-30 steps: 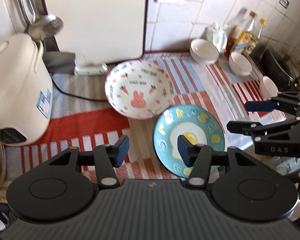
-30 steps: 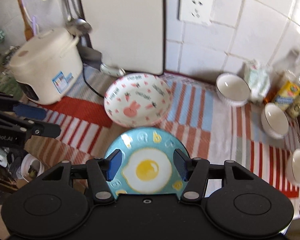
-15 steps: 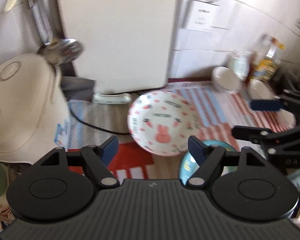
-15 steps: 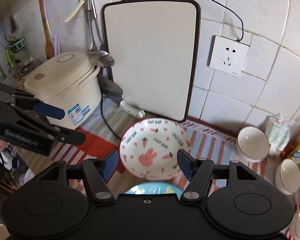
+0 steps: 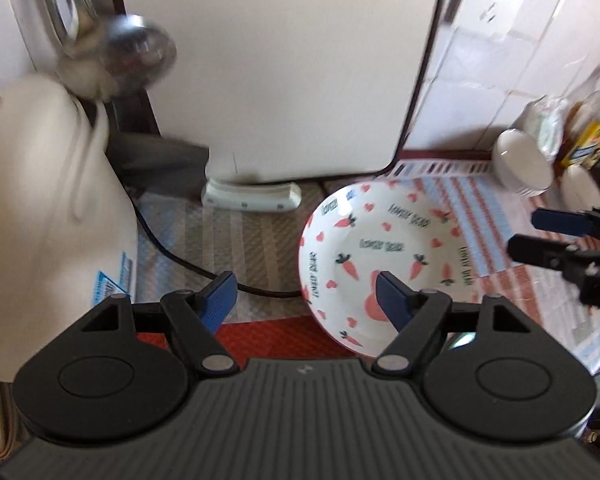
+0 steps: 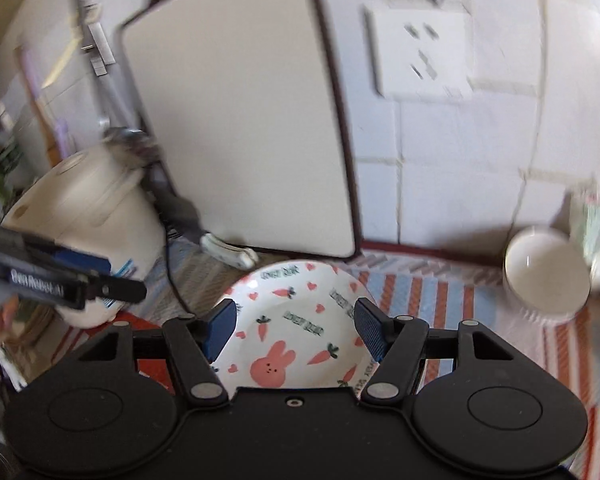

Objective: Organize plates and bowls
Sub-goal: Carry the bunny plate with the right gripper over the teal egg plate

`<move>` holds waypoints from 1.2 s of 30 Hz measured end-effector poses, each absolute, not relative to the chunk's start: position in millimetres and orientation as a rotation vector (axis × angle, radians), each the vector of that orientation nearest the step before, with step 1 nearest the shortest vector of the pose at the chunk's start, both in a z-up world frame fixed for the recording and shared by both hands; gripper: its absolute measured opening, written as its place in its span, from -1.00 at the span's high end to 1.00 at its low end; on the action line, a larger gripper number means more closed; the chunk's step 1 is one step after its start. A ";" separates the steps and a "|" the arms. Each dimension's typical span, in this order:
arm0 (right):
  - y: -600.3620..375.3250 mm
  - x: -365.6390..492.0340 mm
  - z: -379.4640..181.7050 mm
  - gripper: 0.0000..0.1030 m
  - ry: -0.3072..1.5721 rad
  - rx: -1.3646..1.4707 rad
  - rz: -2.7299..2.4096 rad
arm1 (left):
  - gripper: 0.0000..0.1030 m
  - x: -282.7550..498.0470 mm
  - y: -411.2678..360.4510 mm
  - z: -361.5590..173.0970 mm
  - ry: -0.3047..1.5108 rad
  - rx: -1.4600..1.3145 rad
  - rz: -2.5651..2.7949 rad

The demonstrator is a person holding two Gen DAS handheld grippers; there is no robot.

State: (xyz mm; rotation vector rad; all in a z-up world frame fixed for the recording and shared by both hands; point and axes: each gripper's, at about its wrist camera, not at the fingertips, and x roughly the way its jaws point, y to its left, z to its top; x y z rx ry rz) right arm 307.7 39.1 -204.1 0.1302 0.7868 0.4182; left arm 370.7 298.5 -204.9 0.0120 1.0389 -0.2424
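A white plate with a pink bunny and carrots (image 5: 380, 256) (image 6: 300, 308) lies on the striped mat in front of the cutting board. My left gripper (image 5: 306, 300) is open and empty; the plate's left rim shows between its fingers and its right finger hangs over the plate. My right gripper (image 6: 295, 328) is open and empty too, its fingers spread over the plate's near part. Each gripper appears in the other's view: the right gripper (image 5: 560, 236) at the plate's right, the left gripper (image 6: 80, 276) at its left. White bowls (image 5: 520, 164) (image 6: 546, 276) sit at the back right.
A cream rice cooker (image 5: 40, 216) (image 6: 88, 232) stands close on the left, its black cord (image 5: 168, 252) lying on the mat. A white cutting board (image 5: 276, 64) (image 6: 240, 120) leans on the tiled wall behind the plate. Bottles and a bag (image 5: 580, 136) crowd the far right corner.
Both grippers have moved forward and down toward the bunny plate and the wall. The blue egg plate has slipped out of sight beneath them. Both jaws now stand wider.
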 end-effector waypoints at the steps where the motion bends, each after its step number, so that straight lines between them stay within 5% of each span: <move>1: 34.8 313.4 -211.9 -0.36 0.813 0.165 0.408 | -0.40 375.4 297.5 -213.0 1.052 0.015 -0.249; 4: 21.9 328.1 -236.6 -0.15 0.901 0.284 0.382 | -0.36 388.3 297.4 -235.1 1.091 -0.008 -0.267; 18: 7.5 348.7 -300.5 -0.15 1.056 0.419 0.244 | 0.40 412.4 298.4 -306.9 1.137 -0.206 -0.277; 19: 6.7 350.7 -305.1 -0.05 1.064 0.436 0.235 | 0.46 413.3 296.9 -310.2 1.146 -0.217 -0.277; 20: 5.7 352.7 -310.2 0.40 1.076 0.461 0.229 | 0.47 414.2 295.9 -313.8 1.159 -0.230 -0.270; 22: 6.2 358.3 -320.3 0.78 1.125 0.479 0.195 | 0.47 413.4 296.9 -316.0 1.149 -0.252 -0.266; 25: 3.1 358.9 -326.2 0.79 1.097 0.532 0.173 | 0.76 413.0 309.7 -321.0 1.171 -0.336 -0.252; 36: 1.5 358.5 -325.9 0.78 1.103 0.569 0.163 | 0.78 407.0 314.3 -317.7 1.160 -0.416 -0.213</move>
